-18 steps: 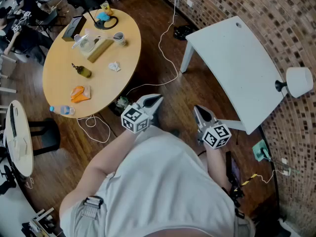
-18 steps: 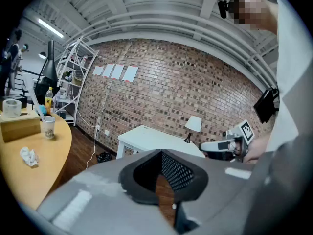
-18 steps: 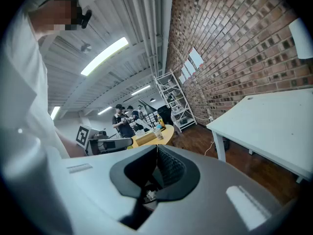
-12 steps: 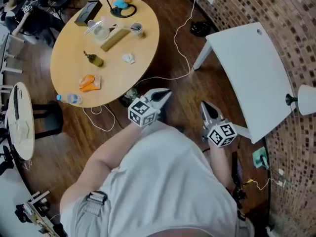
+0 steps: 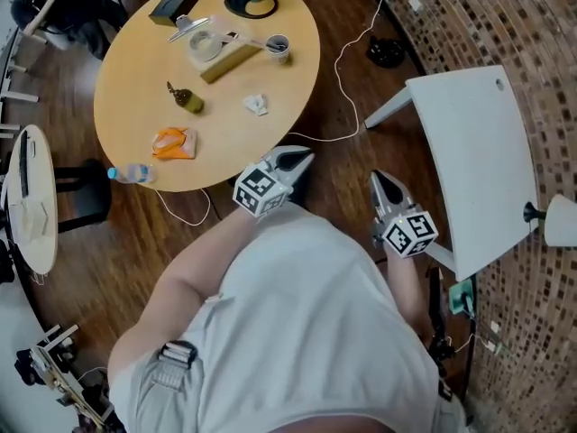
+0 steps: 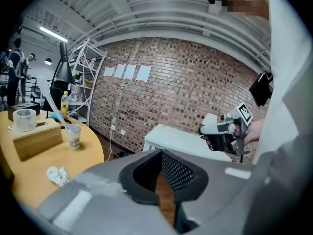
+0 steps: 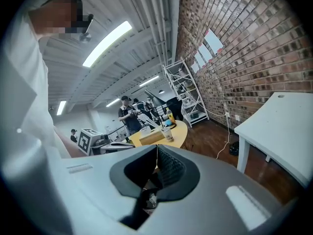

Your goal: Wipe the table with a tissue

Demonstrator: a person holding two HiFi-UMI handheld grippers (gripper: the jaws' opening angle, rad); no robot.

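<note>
round wooden table [image 5: 135, 79]: crumpled tissue [image 5: 257, 105], orange packet [image 5: 173, 142], water bottle [image 5: 132, 173] on its side near edge, wooden box [image 5: 233, 61], paper cup [image 5: 279, 48], black box [image 5: 178, 0].

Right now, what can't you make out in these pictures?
- Head view: lamp, cut off by the right edge.
- Head view: orange item on the round table, too small to identify.
- Left gripper view: the left gripper hides the round table's near edge.

That round tan wooden surface [image 5: 135, 88] looks smooth and matt, dark wood plank floor [image 5: 126, 242] slightly glossy, brown brick wall [image 5: 541, 43] rough.
</note>
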